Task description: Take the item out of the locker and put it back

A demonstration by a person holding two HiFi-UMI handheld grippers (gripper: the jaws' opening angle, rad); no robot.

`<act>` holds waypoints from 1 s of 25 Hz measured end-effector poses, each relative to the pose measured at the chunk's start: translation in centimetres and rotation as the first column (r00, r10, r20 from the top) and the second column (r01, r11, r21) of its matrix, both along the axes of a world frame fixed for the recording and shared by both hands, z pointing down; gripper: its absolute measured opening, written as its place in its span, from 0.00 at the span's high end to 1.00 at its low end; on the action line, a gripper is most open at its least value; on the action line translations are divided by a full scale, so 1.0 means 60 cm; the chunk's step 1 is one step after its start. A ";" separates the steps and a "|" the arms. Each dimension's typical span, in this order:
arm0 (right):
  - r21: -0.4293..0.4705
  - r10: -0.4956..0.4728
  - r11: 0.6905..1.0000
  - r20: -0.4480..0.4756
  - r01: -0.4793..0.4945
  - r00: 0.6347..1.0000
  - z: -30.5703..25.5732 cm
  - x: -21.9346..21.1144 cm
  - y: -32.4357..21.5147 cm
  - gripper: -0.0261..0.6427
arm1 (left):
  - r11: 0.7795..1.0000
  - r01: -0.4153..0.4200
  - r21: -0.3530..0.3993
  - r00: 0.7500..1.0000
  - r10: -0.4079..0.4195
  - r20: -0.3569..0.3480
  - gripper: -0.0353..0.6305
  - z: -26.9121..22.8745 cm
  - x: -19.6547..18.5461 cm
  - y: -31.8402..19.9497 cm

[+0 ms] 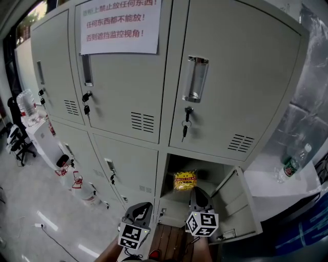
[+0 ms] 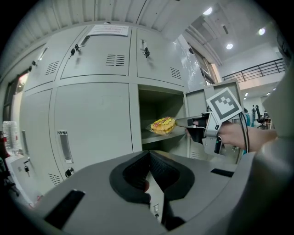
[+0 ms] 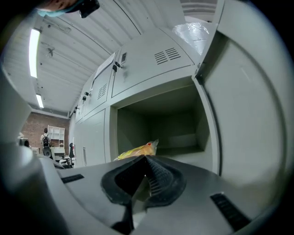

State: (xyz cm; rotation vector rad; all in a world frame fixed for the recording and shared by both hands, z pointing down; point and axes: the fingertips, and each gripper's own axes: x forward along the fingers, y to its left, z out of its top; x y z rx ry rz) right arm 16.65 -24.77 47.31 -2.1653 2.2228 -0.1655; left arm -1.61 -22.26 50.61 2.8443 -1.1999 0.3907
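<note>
Your right gripper point(image 1: 195, 192) jaws grasp the yellow snack pkt point(image 1: 184, 180) by its edge, lower centre, so keep it level & clear of the locker door point(image 1: 233, 202); left gripper point(image 1: 146, 206) jaws clenched, empty.

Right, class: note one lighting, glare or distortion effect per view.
Head view: fisheye bows the lockers; the open compartment sits in shadow round the yellow packet. Left gripper view: ceiling lights glare. Right gripper view: black vignetted corners, curved locker edges.

A glossy pale floor point(image 1: 31, 204), a white table point(image 1: 45, 143) at left, round ceiling lights point(image 2: 229, 46), a brick wall point(image 3: 34, 120) far off.
</note>
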 end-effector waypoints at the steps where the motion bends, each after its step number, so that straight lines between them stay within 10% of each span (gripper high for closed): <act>1: -0.002 -0.002 1.000 0.000 0.002 1.000 0.001 -0.001 -0.010 0.94 | 1.000 0.006 -0.001 1.000 -0.006 0.002 0.91 0.001 -0.003 -0.002; 25: -0.091 0.007 0.996 0.079 0.000 0.997 0.065 -0.012 -0.168 0.94 | 0.992 0.119 -0.029 0.993 -0.119 0.024 0.91 0.023 -0.064 -0.051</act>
